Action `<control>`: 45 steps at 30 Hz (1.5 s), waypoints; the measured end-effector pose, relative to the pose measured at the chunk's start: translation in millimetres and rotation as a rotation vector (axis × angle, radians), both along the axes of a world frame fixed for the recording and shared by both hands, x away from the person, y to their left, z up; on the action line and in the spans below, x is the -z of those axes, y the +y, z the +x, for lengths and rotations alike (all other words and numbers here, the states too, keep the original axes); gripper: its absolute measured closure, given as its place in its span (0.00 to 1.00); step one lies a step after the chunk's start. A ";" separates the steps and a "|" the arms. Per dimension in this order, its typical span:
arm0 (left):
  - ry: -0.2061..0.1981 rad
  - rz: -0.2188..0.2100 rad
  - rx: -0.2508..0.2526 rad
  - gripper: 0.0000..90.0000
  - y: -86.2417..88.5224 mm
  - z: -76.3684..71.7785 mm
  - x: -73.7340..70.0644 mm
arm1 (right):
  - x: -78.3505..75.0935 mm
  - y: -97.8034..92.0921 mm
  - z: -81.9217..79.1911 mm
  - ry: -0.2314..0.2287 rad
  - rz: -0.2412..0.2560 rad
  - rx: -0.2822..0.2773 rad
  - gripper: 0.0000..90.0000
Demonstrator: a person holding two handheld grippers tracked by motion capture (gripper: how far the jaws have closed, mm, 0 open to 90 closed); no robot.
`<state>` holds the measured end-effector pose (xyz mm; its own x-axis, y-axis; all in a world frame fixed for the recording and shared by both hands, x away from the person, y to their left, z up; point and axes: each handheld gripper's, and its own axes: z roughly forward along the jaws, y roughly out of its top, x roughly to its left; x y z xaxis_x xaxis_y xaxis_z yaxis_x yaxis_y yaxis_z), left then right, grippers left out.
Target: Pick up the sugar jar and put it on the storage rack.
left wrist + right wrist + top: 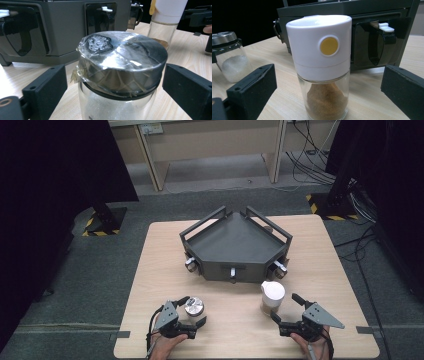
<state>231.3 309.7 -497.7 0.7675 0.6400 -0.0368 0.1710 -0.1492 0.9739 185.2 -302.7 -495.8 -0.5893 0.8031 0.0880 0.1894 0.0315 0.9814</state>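
Open hand-held gripper [115, 87] — salt jar [120, 67] between

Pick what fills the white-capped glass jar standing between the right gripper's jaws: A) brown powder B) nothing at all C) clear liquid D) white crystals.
A: in the right gripper view, the white-capped glass jar holds a mound of brown powder behind its clear wall, standing between the open jaws.

Pale matt wood-grain table [150, 270]. Matt dark grey plastic-looking rack [235, 245] at centre. Clear glossy glass jar [117, 100] with a shiny metal lid under crinkled clear film. Clear glass shaker [327, 97] with a smooth matt white plastic cap. Matt black gripper jaws.
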 end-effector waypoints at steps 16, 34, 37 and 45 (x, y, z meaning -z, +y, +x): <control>0.014 0.026 0.017 0.26 -1.2 8.1 -1.2 | 0.3 -0.5 0.5 0.002 0.003 -0.002 0.01; -0.006 0.024 0.010 0.34 -1.3 3.3 -4.0 | 0.5 -0.9 0.7 0.003 0.005 -0.003 0.01; -0.015 0.020 0.014 0.34 -0.2 2.4 -6.7 | 0.6 -0.8 0.8 0.004 0.005 -0.002 0.01; 0.016 0.020 0.023 0.34 0.5 5.4 -14.7 | 0.9 -0.9 1.1 0.004 0.005 -0.003 0.01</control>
